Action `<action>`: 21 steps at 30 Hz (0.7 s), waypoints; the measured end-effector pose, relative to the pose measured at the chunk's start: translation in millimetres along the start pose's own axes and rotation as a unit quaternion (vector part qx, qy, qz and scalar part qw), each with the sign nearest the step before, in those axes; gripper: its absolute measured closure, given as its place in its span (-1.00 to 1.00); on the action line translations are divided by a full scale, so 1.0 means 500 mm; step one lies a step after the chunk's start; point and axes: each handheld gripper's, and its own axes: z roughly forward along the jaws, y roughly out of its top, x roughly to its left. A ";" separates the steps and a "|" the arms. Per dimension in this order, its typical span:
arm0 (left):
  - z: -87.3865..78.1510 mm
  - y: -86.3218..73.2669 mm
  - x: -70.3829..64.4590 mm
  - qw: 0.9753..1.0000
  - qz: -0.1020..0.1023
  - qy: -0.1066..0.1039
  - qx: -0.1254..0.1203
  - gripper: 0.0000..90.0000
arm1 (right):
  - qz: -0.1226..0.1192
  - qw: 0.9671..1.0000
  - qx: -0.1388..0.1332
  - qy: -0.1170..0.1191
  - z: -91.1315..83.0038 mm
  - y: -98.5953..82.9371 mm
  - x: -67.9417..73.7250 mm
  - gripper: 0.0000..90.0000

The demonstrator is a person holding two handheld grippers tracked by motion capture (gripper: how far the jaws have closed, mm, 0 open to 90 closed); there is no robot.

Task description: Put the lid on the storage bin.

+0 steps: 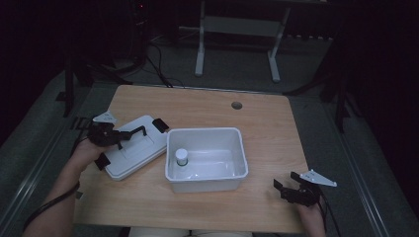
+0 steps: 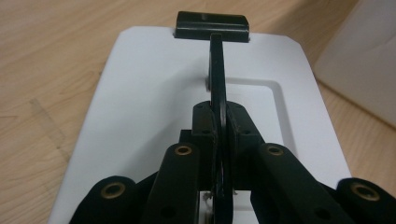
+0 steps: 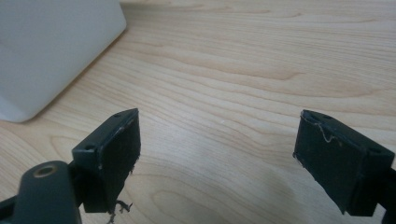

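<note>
Lid flat on tabletop, nine o'clock of bin; left gripper clamped on its black handle, ready for lifting. Right gripper at five o'clock, spread apart, idle.

White bin sits at frame centre, walls upright, open on top; a small bottle stands inside at its left, the rest of the floor bare. White lid lies just beside the bin's left wall, narrow gap between. Tabletop open at upper and right frame; right hand-held gripper, jaws apart, over bare wood at lower right.
</note>
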 end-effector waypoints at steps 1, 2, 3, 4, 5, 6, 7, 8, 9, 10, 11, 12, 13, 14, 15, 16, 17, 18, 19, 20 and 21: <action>-0.008 0.002 0.000 1.000 0.000 -0.001 -0.004 0.85 | 0.002 1.000 -0.001 -0.002 -0.002 -0.001 -0.001 -0.68; -0.018 0.004 0.001 1.000 0.002 0.001 -0.007 0.85 | 0.006 1.000 -0.003 -0.005 -0.003 -0.002 -0.002 -0.68; -0.027 0.007 0.001 1.000 0.001 0.000 -0.011 0.85 | 0.009 1.000 -0.003 -0.005 -0.005 -0.002 -0.004 -0.68; -0.036 0.012 0.000 1.000 0.003 0.003 -0.014 0.85 | 0.009 1.000 -0.003 -0.008 -0.006 -0.003 -0.007 -0.68; -0.036 0.012 0.000 1.000 0.003 0.003 -0.014 0.85 | 0.009 1.000 -0.003 -0.008 -0.006 -0.003 -0.007 -0.68; -0.064 0.026 -0.005 1.000 0.008 0.003 -0.028 0.85 | 0.021 1.000 -0.013 -0.018 -0.009 -0.003 -0.013 -0.68; -0.075 0.032 -0.007 0.999 0.010 -0.001 -0.034 0.85 | 0.021 0.999 -0.014 -0.019 -0.009 -0.003 -0.014 -0.68; -0.087 0.038 -0.008 0.999 0.011 -0.008 -0.041 0.85 | 0.021 0.999 -0.015 -0.023 -0.009 -0.003 -0.014 -0.68; -0.096 0.043 -0.009 0.999 0.010 -0.010 -0.048 0.85 | 0.022 0.999 -0.014 -0.023 -0.009 -0.003 -0.014 -0.68; -0.110 0.052 -0.012 0.998 0.014 -0.014 -0.055 0.85 | 0.022 0.999 -0.013 -0.022 -0.008 -0.003 -0.014 -0.68; -0.121 0.060 -0.016 0.998 0.019 -0.013 -0.061 0.85 | 0.021 0.999 -0.013 -0.024 -0.008 -0.003 -0.013 -0.68; -0.131 0.069 -0.021 0.998 0.021 -0.012 -0.065 0.85 | 0.020 0.999 -0.012 -0.025 -0.008 -0.003 -0.012 -0.68; -0.141 0.078 -0.025 0.997 0.028 -0.008 -0.067 0.85 | 0.019 0.999 -0.011 -0.025 -0.008 -0.003 -0.012 -0.68; -0.151 0.087 -0.030 0.997 0.032 -0.004 -0.071 0.85 | 0.020 0.999 -0.009 -0.024 -0.008 -0.003 -0.012 -0.68; -0.151 0.087 -0.030 0.997 0.032 -0.004 -0.071 0.85 | 0.021 0.999 -0.009 -0.024 -0.007 -0.003 -0.012 -0.68; -0.168 0.105 -0.037 0.996 0.038 -0.004 -0.078 0.85 | 0.021 0.999 -0.010 -0.024 -0.008 -0.003 -0.012 -0.68; -0.176 0.113 -0.041 0.996 0.043 -0.004 -0.082 0.85 | 0.021 0.999 -0.011 -0.024 -0.008 -0.003 -0.012 -0.68; -0.183 0.122 -0.044 0.995 0.046 -0.007 -0.084 0.85 | 0.023 0.999 -0.010 -0.022 -0.008 -0.003 -0.013 -0.68; -0.189 0.129 -0.049 0.995 0.049 -0.005 -0.088 0.85 | 0.024 0.999 -0.009 -0.020 -0.008 -0.003 -0.013 -0.68; -0.196 0.138 -0.051 0.995 0.054 -0.005 -0.088 0.85 | 0.024 0.999 -0.009 -0.021 -0.008 -0.003 -0.013 -0.68; -0.202 0.145 -0.053 0.994 0.058 -0.005 -0.089 0.85 | 0.023 0.999 -0.008 -0.020 -0.008 -0.003 -0.012 -0.68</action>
